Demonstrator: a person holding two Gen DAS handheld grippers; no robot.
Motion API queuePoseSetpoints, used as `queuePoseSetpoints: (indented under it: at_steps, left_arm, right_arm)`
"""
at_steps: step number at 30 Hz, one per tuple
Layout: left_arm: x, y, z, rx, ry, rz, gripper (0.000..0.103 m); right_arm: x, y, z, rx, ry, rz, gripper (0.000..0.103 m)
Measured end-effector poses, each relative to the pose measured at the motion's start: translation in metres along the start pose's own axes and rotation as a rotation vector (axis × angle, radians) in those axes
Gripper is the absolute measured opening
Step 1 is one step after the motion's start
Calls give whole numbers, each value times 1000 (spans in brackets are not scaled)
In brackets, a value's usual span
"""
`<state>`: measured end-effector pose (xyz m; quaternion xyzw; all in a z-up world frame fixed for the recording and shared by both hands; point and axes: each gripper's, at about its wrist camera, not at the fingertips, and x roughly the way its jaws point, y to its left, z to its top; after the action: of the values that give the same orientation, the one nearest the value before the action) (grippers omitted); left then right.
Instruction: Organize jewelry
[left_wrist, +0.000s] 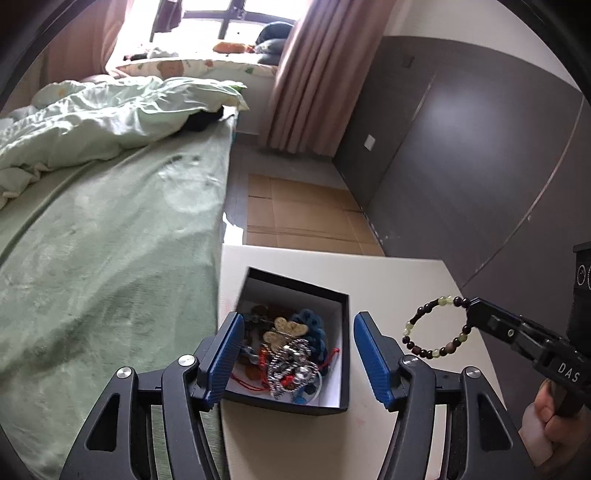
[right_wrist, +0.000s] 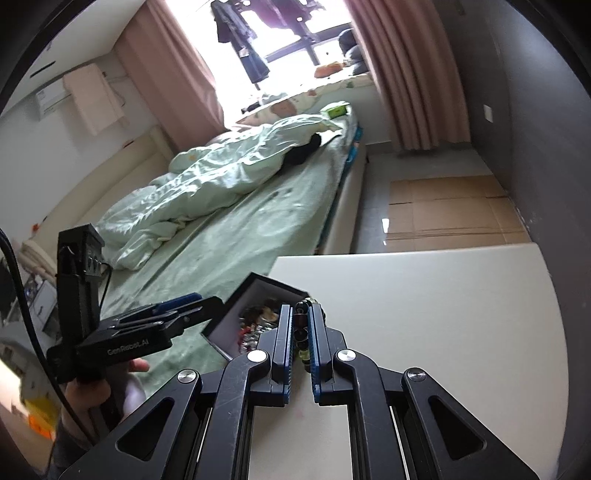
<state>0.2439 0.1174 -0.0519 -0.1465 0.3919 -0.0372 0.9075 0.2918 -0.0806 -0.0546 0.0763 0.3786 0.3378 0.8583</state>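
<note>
The left gripper (left_wrist: 299, 354) was open, with its blue pads standing wide apart. Nothing was held between them. Right past its tips sat a small black box (left_wrist: 345, 325) with white inside walls. The box was full of jumbled jewelry (left_wrist: 288, 350): a gold butterfly piece, a silver chain, red cords and some blue bits, all tangled in one heap.

Off to the right of the left gripper, the right gripper (left_wrist: 471, 308) was pinched tight on a bead bracelet (left_wrist: 436, 328). The bracelet had dark beads and a few pale green ones. It hung in a ring from the tips, up in the air over the white table (left_wrist: 406, 273) and just beside the box, not touching it. In the right wrist view the beads showed squeezed between the two blue pads (right_wrist: 284, 332), so the hold looked firm.

Past the box, the table top was bare. I could see no tray, stand or second box to sort things into. Beyond the table lay flat cardboard (left_wrist: 306, 214) on the floor, a bed with a green sheet (left_wrist: 110, 240) to the left, and pink curtains (left_wrist: 306, 74) by the window far away.

I think the job had only just begun. One bracelet was out of the pile. Almost everything else was still mixed up in the box. The bracelet still needed a place to go, and then the other pieces had to be pulled apart one by one. The chain and cords looked knotted, so they may be hard to free.
</note>
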Motion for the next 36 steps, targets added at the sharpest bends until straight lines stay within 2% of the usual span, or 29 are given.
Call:
queuePoseSetpoints:
  at_steps: [14,19,21,22,23,25,29,33,36]
  left_arm:
    - [-9,29,5,-50,-23,19,63]
    - [-10,37,7,-76,-39,50,63]
    - [-10,41,8,-94,-40,58,67]
    - [-10,41,8,-97,-42,60,72]
    - [-11,41,9,-98,-45,62,76]
    - [-15,38,9,-90,-57,61,79]
    - [-22,25,10,-60,-72,48,88]
    - [-30,10,9,-28,-78,40,89]
    - [-37,-4,5,1,-88,38,95]
  right_arm:
    - [43,42,22,-56,54,76,9]
    - [55,57,35,-50,57,108,10]
    - [61,57,40,-27,89,115,29]
    - [62,55,42,-12,104,125,57]
    - [60,52,42,1,102,123,70]
    - [50,46,41,2,69,102,70]
    - [33,23,36,28,69,62,70]
    - [13,3,30,50,62,21,72]
    - [-7,-7,22,56,44,-12,82]
